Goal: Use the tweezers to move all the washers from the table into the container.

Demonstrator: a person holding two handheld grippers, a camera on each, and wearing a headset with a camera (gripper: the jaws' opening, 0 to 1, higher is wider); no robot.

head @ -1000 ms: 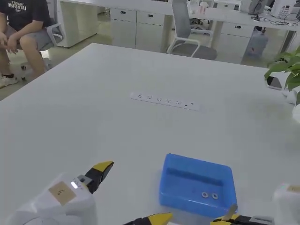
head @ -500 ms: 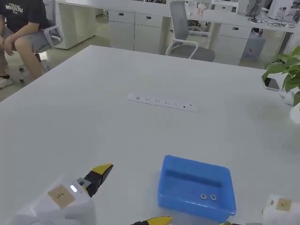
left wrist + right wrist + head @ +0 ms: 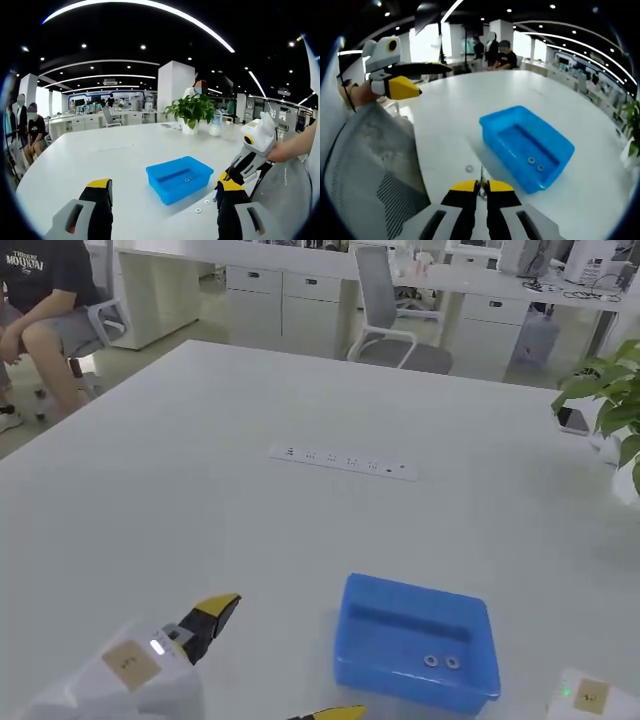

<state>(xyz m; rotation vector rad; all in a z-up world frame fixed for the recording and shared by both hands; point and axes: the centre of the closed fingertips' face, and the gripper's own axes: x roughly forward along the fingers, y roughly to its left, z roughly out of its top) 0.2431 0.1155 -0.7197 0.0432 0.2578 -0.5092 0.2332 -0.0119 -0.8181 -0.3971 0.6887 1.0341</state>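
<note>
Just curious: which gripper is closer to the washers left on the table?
Right. One washer lies just ahead of the right gripper, by its tweezers; the left gripper hovers farther off.

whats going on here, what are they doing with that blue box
A person works at a white table with a gripper in each hand. The right gripper is shut on thin tweezers, their tip close to a loose washer on the table. Two washers already lie in the blue container. The left gripper is open and holds nothing, facing the container.
</note>
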